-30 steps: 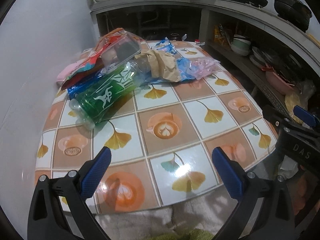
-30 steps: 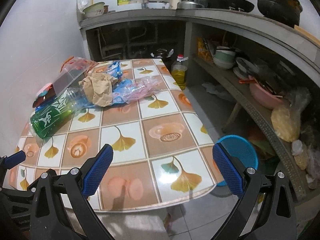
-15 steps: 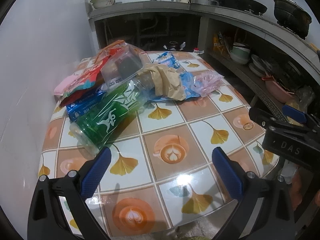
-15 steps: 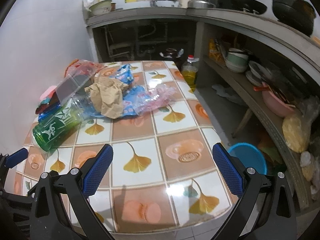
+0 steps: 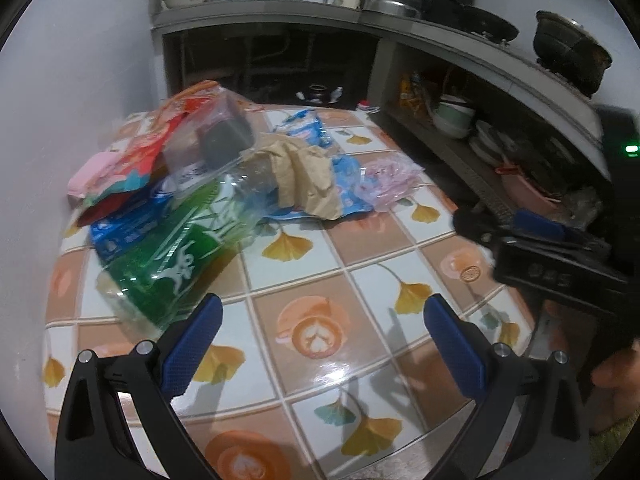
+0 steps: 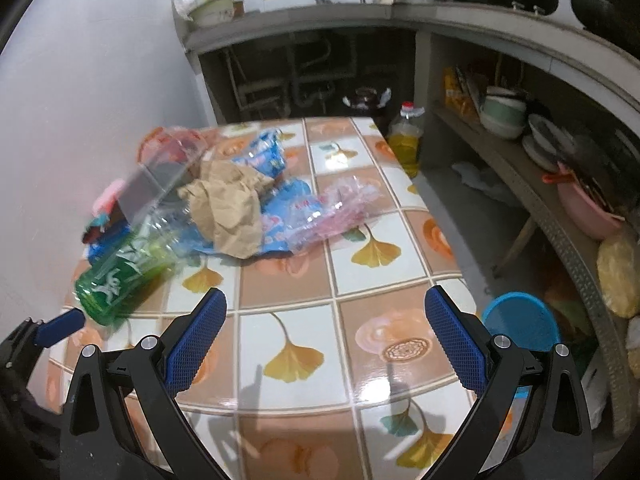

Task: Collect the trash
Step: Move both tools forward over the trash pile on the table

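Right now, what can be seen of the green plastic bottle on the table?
The green plastic bottle is clear plastic with a green label carrying white lettering. It lies on its side on the tiled table, base toward the camera, neck pointing into the trash pile. Crumpled brown paper covers its neck end, and a clear plastic box rests above it. Neither gripper touches it.

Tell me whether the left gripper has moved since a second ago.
Yes. The left gripper has advanced over the table toward the green bottle, which now lies near its left finger.
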